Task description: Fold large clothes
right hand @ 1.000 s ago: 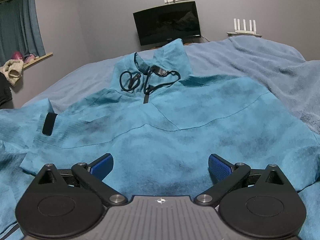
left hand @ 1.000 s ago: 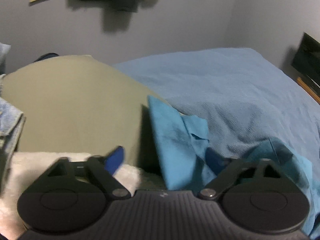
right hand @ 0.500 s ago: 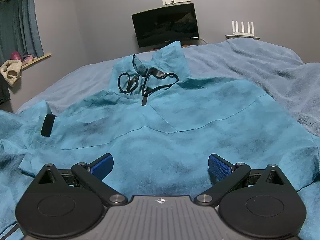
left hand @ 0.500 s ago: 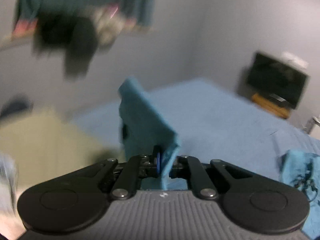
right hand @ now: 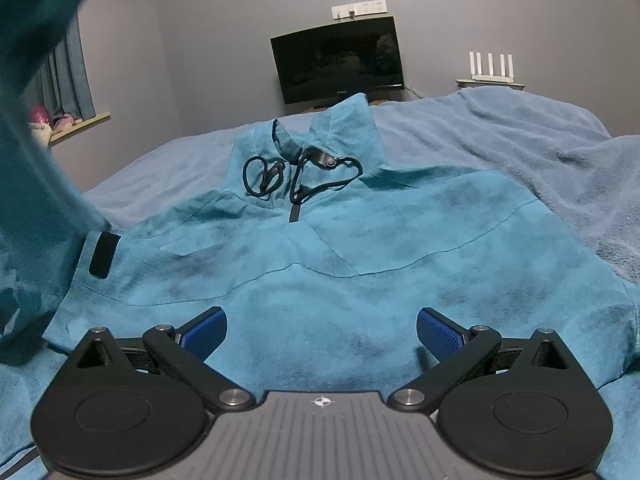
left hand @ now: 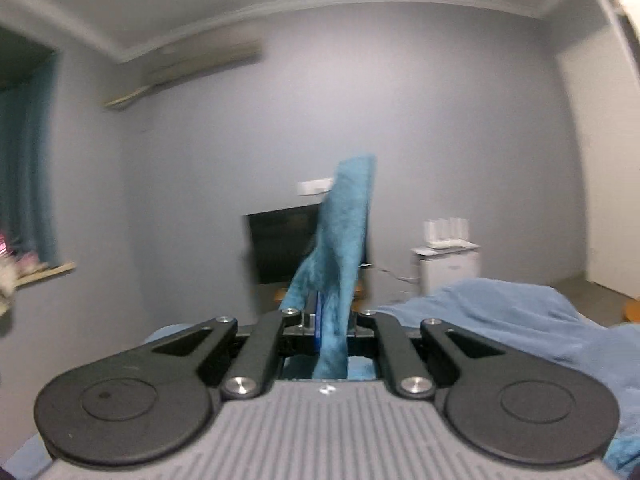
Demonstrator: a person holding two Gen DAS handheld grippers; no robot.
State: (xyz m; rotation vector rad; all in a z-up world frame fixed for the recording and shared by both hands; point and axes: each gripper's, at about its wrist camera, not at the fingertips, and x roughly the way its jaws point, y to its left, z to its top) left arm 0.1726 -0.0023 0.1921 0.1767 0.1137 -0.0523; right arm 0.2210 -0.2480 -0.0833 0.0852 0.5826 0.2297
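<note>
The left tool (left hand: 326,320) is clamped tight on a strip of the teal pullover (right hand: 340,272), most likely its sleeve (left hand: 340,248), which stands up between the closed pads and rises in front of the lens, its top edge reaching well above the dark screen (left hand: 280,248) on the far wall. That tool points close to level across the room, held up off the bed (left hand: 500,320), and its picture is smeared with motion. In the right wrist view the same lifted cloth hangs as a dark teal blur (right hand: 36,128) down the left edge of the picture, joining the garment at its left shoulder beside a small black tab (right hand: 103,255).

The right tool (right hand: 322,332) tilts down over the lower part of the pullover with its blue pads spread wide and nothing between them; whether they touch the cloth cannot be told. The pullover lies flat, front up, on the blue blanket of the bed, collar toward the far edge and hem toward the near edge under the tool. A black drawcord (right hand: 300,178) loops across the collar. On the right the blanket (right hand: 540,152) bunches into folds toward the bed's far right corner, where a white router (right hand: 491,66) stands beyond
</note>
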